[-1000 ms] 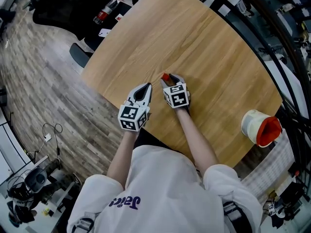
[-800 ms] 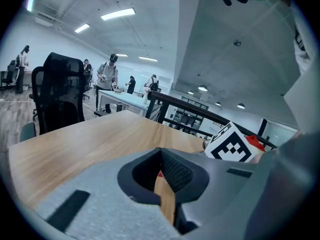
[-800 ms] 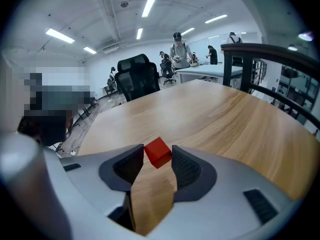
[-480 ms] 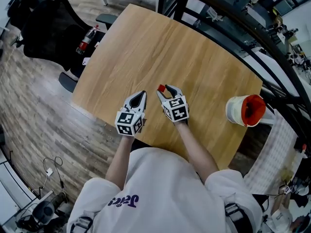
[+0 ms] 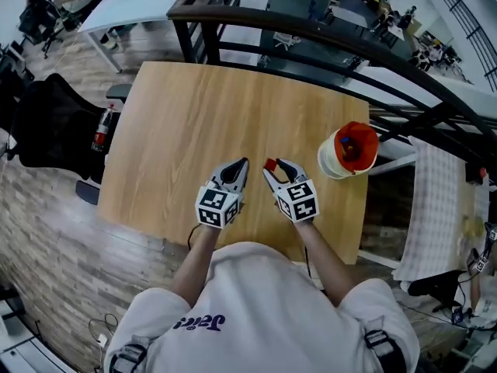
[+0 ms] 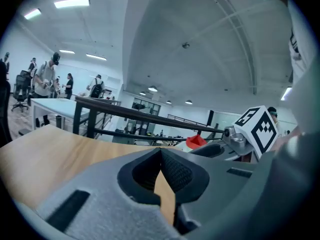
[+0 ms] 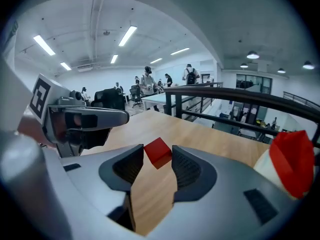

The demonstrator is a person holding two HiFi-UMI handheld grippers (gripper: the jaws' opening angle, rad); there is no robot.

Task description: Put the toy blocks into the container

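Note:
My right gripper (image 5: 274,165) is shut on a small red block (image 5: 269,164), which it holds at its tips just above the wooden table (image 5: 194,107). The right gripper view shows that red block (image 7: 158,152) pinched between the two pads. The container (image 5: 332,160), a white tub with a red inside, stands at the table's right edge, to the right of and beyond my right gripper. Some blocks lie inside it. My left gripper (image 5: 242,164) hangs just left of the right one, shut and with nothing in it. Its closed jaws (image 6: 161,156) point along the table.
A black railing (image 5: 311,33) runs behind the table's far and right sides. On the floor at the left stand a black chair (image 5: 46,130) and a red extinguisher (image 5: 101,130). The table's front edge lies right under both grippers.
The head view has swung round, and the container now lies much closer to my right gripper. The right gripper has kept the red block. The left stays shut beside it.

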